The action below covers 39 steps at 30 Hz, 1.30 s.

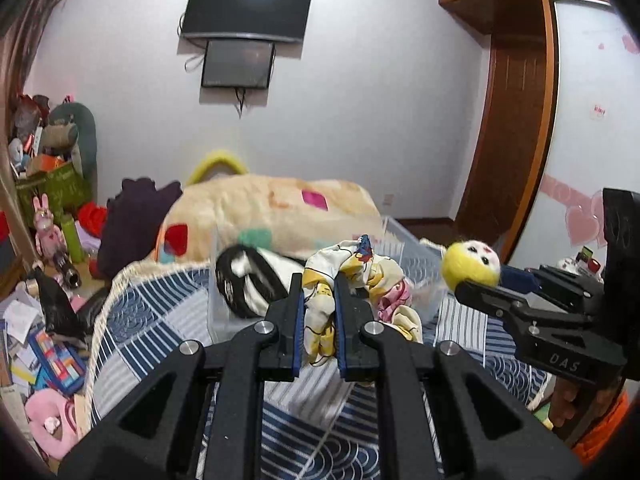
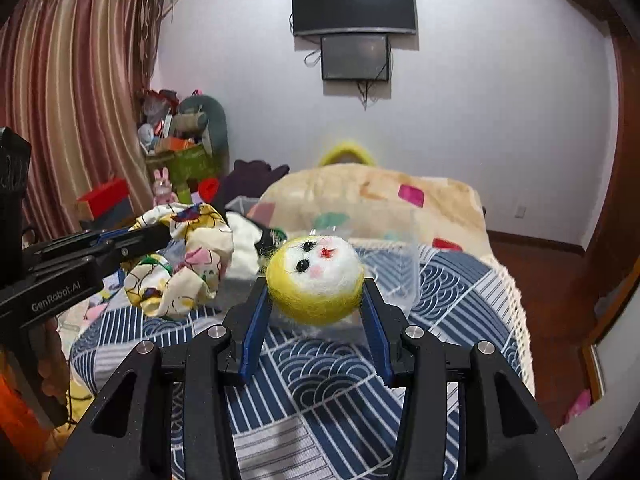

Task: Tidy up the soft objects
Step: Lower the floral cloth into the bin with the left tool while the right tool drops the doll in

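My left gripper [image 1: 318, 280] is shut on a crumpled white and yellow printed cloth [image 1: 352, 276] and holds it above the bed, in front of a clear plastic bin [image 1: 404, 248]. The cloth [image 2: 188, 260] and left gripper [image 2: 162, 236] also show at the left of the right wrist view. My right gripper [image 2: 316, 284] is shut on a fuzzy yellow and white ball with a face [image 2: 316, 276], held above the bed just before the clear bin [image 2: 400, 272]. The ball [image 1: 472, 264] and right gripper [image 1: 460, 288] show at the right of the left wrist view. A black and white soft item [image 1: 252, 276] lies in the bin.
The bed has a blue and white patterned cover [image 2: 320, 380]. A beige plush blanket [image 1: 272, 208] lies heaped behind the bin. Toys and boxes [image 1: 52, 168] are piled at the left wall, with clutter on the floor [image 1: 36, 352]. A wooden wardrobe [image 1: 516, 100] stands right.
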Each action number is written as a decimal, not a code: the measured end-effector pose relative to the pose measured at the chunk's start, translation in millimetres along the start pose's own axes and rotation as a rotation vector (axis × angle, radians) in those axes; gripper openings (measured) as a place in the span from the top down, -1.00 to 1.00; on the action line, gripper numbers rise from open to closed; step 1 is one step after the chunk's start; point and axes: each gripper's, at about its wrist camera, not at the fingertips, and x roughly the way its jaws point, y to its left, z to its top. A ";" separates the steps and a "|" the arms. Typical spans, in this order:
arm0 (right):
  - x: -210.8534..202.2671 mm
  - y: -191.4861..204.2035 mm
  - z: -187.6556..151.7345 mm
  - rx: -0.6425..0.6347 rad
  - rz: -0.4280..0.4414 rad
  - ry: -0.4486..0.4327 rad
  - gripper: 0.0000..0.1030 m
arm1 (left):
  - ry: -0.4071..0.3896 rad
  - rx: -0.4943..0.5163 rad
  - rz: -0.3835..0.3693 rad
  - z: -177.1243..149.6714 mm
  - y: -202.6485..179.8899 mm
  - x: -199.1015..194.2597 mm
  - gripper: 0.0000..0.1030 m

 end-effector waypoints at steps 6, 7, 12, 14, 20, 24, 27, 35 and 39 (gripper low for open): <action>-6.6 -3.5 15.6 0.008 -0.010 -0.052 0.20 | -0.063 0.002 0.022 17.3 -0.1 -0.5 0.76; -6.7 -4.1 17.7 0.009 -0.012 -0.058 0.20 | -0.064 0.000 0.028 19.6 0.3 2.1 0.76; 2.0 -6.3 26.4 -0.008 -0.050 -0.072 0.20 | -0.054 -0.001 0.062 26.6 0.0 17.1 0.76; 7.9 -8.0 28.5 -0.008 -0.057 -0.064 0.20 | -0.046 -0.005 0.077 27.5 2.0 23.8 0.76; 29.2 -16.8 33.3 0.036 -0.042 -0.027 0.20 | 0.018 -0.036 0.085 24.7 9.5 49.7 0.76; 46.0 -18.1 31.5 0.057 -0.026 0.011 0.20 | 0.055 -0.039 0.101 19.7 15.2 66.5 0.76; 59.1 -15.3 27.4 0.057 -0.020 0.046 0.20 | 0.076 -0.046 0.102 15.9 18.8 77.5 0.76; 80.5 -8.2 13.6 0.039 -0.018 0.119 0.20 | 0.133 -0.039 0.121 5.3 23.5 101.6 0.74; 84.8 -6.5 10.3 0.020 -0.025 0.136 0.19 | 0.134 -0.021 0.125 1.0 20.6 100.0 0.46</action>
